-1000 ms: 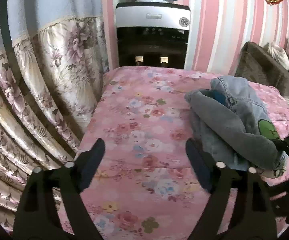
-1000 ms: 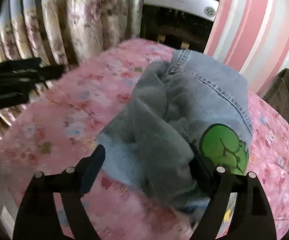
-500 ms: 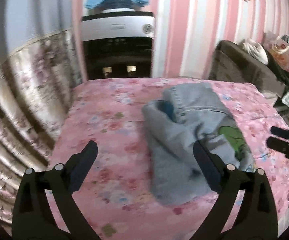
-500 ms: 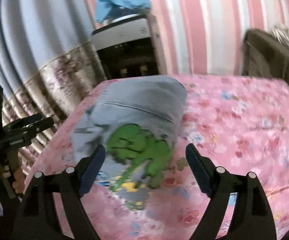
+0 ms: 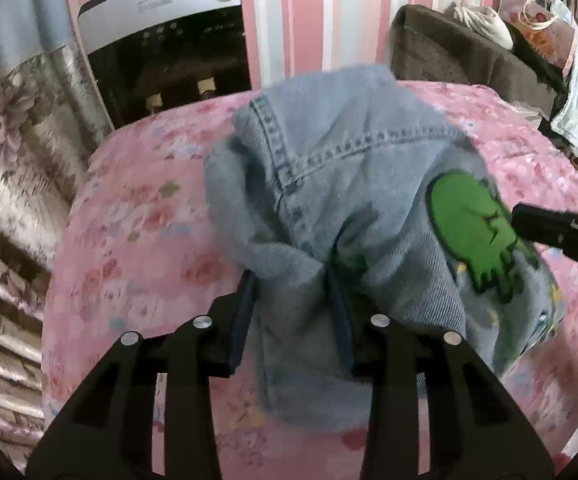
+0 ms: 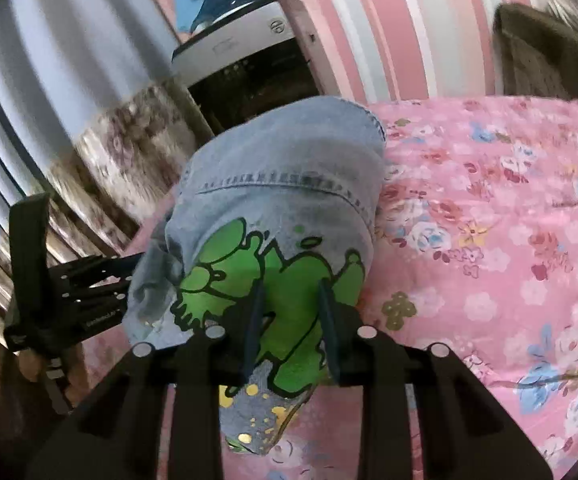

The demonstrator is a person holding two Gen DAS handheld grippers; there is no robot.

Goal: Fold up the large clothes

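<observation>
A folded light-blue denim garment [image 5: 341, 168] with a green cartoon print [image 5: 469, 224] lies in a bundle on the pink floral bedspread [image 5: 137, 232]. My left gripper [image 5: 291, 284] is shut on a grey-blue fold at the bundle's near side. In the right wrist view, my right gripper [image 6: 289, 294] is shut on the garment [image 6: 281, 184] at the green print [image 6: 225, 280]. The right gripper's tip shows at the right edge of the left wrist view [image 5: 561, 232], and the left gripper shows at the left of the right wrist view [image 6: 69, 296].
A black and silver water dispenser [image 5: 169, 40] stands behind the bed against the pink striped wall. Floral curtains [image 5: 13, 152] hang at the left. A dark brown armchair [image 5: 461, 52] with clothes on it stands at the right. Bare bedspread [image 6: 489, 240] lies right of the bundle.
Both grippers were open half a second ago. They have moved in from either side and closed on the denim bundle, the left on the grey-blue fold, the right on the green print.
</observation>
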